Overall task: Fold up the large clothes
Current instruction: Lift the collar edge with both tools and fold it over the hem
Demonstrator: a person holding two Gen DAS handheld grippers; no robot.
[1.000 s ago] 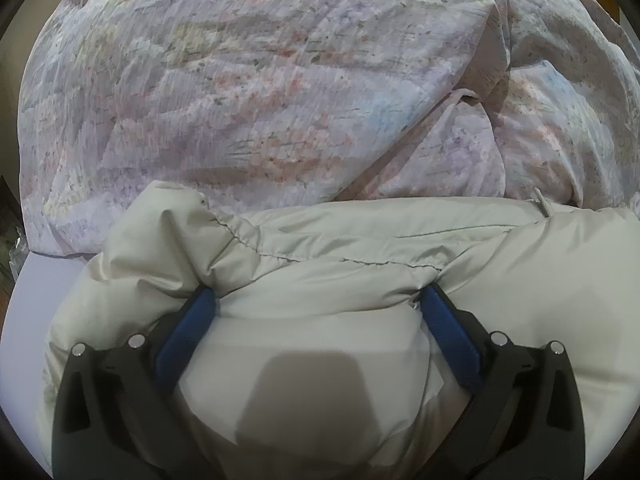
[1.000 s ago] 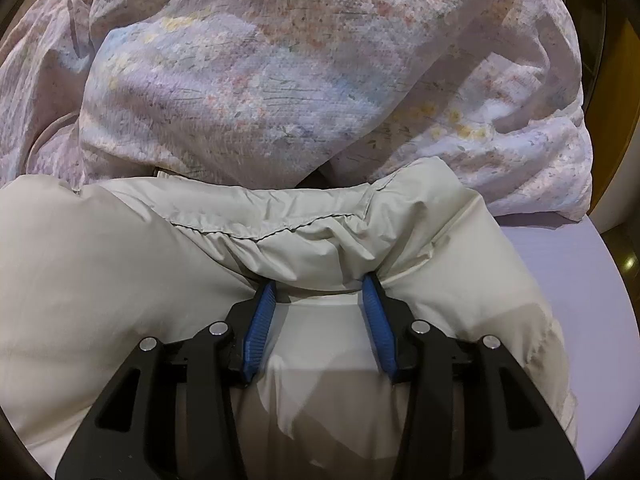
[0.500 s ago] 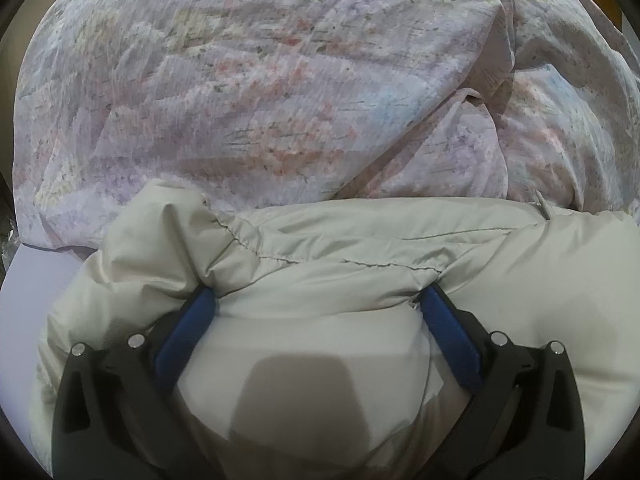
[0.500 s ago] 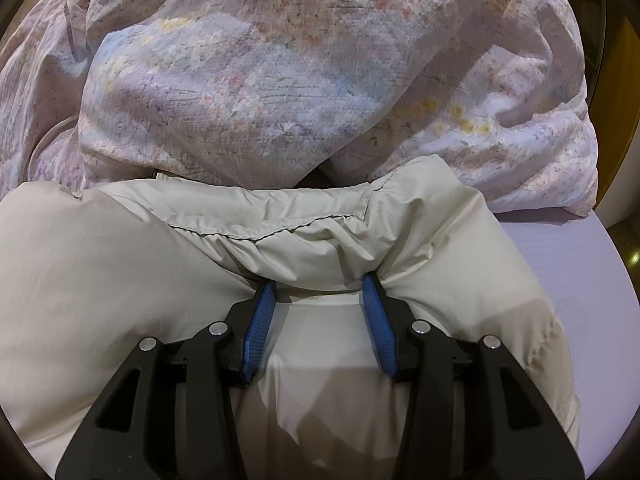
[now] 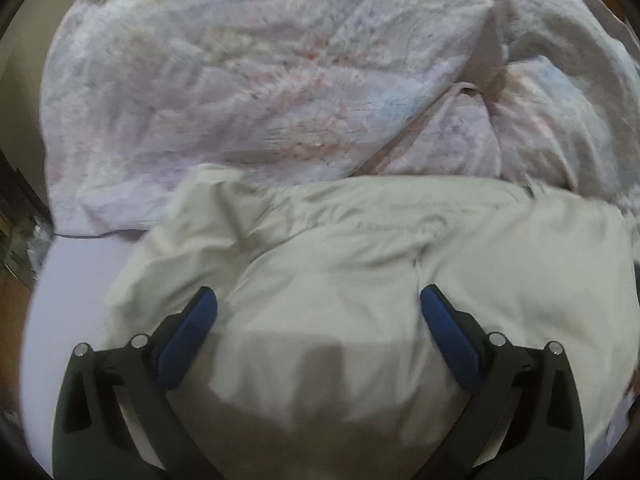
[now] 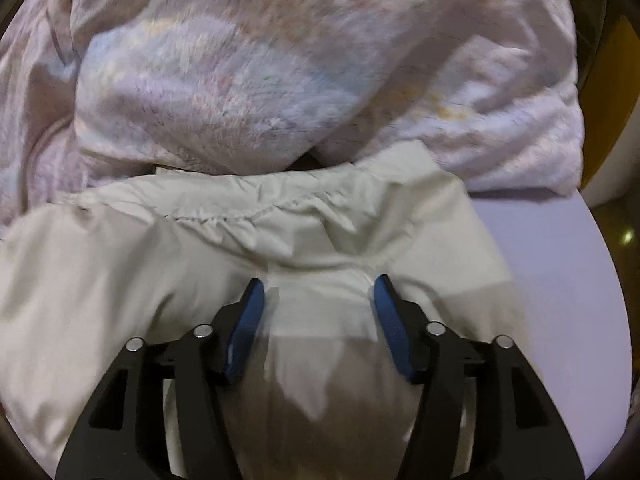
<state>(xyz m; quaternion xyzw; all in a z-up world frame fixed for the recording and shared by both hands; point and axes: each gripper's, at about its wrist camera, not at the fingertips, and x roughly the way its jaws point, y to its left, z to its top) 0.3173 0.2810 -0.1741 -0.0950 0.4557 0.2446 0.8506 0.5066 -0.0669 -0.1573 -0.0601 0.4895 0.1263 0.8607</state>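
Note:
A pale beige puffy jacket (image 5: 360,272) lies on the lilac bed sheet (image 5: 72,280), its stitched far edge against a floral quilt. My left gripper (image 5: 316,296) hovers over the jacket's left part, open wide, its blue pads (image 5: 188,328) clear of the cloth. In the right wrist view the same jacket (image 6: 120,280) fills the lower frame. My right gripper (image 6: 318,296) sits over a raised fold near the jacket's right end. Its jaws are opening, with that fold still between the blue pads (image 6: 244,328) and a thin gap beside the left one.
A bulky floral quilt (image 5: 260,80) is heaped across the far half of the bed, also seen as quilt (image 6: 280,60) in the right wrist view. Bare sheet (image 6: 560,280) lies right of the jacket. Wooden furniture (image 6: 612,80) borders the bed's right side.
The left gripper has drawn back from the jacket, whose cloth no longer bunches around its pads. The right gripper's pads have spread apart and the pinched fold has loosened.

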